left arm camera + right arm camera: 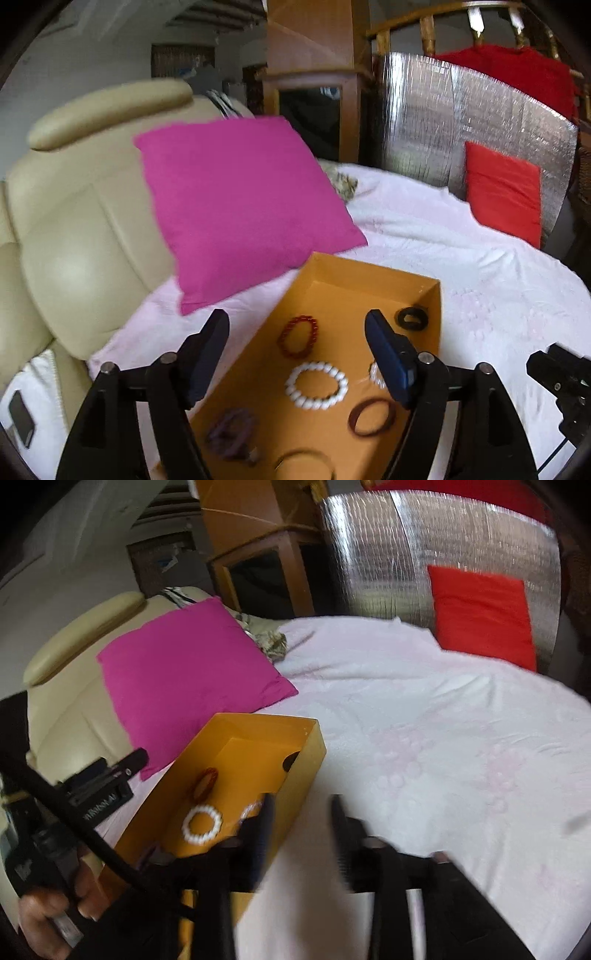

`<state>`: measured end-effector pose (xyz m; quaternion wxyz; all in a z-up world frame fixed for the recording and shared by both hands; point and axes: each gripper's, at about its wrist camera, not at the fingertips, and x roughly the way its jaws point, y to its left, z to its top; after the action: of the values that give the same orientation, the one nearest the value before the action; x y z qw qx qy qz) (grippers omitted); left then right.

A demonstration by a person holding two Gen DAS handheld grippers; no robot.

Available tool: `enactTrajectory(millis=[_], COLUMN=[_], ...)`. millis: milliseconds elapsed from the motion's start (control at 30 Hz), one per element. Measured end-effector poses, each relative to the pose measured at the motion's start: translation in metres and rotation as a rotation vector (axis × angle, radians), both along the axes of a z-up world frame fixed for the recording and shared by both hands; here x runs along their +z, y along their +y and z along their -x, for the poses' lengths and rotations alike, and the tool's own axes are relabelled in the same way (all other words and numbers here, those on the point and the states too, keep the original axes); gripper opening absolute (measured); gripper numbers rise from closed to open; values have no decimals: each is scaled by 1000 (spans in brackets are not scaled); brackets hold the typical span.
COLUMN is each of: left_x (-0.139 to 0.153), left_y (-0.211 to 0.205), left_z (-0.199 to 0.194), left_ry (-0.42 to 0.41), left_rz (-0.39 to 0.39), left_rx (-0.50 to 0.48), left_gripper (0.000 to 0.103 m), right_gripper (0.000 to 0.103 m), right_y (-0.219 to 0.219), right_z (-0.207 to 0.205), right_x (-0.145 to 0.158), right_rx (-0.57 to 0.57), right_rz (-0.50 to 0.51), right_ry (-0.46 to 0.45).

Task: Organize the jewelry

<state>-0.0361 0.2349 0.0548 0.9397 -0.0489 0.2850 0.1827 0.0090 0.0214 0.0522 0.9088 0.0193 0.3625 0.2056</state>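
Seven ring-shaped pieces, all lying flat on the floor of one open orange box that rests on a pale pink bedcover.

Item 1: white bead bracelet, centre of the box floor.
Item 2: red bead bracelet, at 11 o'clock from the white one, apart from it.
Item 3: black band, far corner, 1 o'clock, close to the wall.
Item 4: brown bangle, at 4 o'clock, just beside the white beads.
Item 5: purple piece, soft-looking, at 8 o'clock near the left wall.
Item 6: clear bead bracelet, at 3 o'clock, largely hidden behind a finger.
Item 7: tan ring, at 6 o'clock, cut off by the frame edge.

Spacing: pieces lie singly, none stacked, presumably so each can be lifted without snagging a neighbour.

Left gripper: above the box, jaws spread wide, nothing between them.
Right gripper: blurred, jaws parted and empty, straddling the box's right wall; its left finger sits inside.

Surroundings: magenta cushion at 11 o'clock beyond the box, red cushion at 2 o'clock.

Judgement: with both tools empty and no loose jewelry visible on the cover, the sorting appears finished or nearly so.
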Motion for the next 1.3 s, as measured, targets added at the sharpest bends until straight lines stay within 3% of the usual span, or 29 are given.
enactTrajectory(millis=[33,167,367,533,633,867,1300], left_x=[8,46,96,121,129,136,132], left_y=[-2,-10,-22,-38,-49,-61,-51], left_z=[16,76,151,195,220,252,252], left_ry=[-12,-62,-118,-119,-128,-112,-105], left_rz=[-19,-103,-133,-197,-246,-270,-271], left_rx=[6,13,23,47,54,39,86], left_gripper=[83,88,96,96,103,103,103], right_gripper=[64,64,64,65,69,69,69], right_y=[-2,-5,-9,-22,-30,-35,-24], right_z=[11,72,160,219,242,271,265], right_x=[6,38,87,121,132,138,121], right_rx=[3,66,108,119,107,83,54], right_rz=[3,10,-15,-62,-85,-72,-53], right_ry=[-24,-112,-243,-304,-313,-302,-257])
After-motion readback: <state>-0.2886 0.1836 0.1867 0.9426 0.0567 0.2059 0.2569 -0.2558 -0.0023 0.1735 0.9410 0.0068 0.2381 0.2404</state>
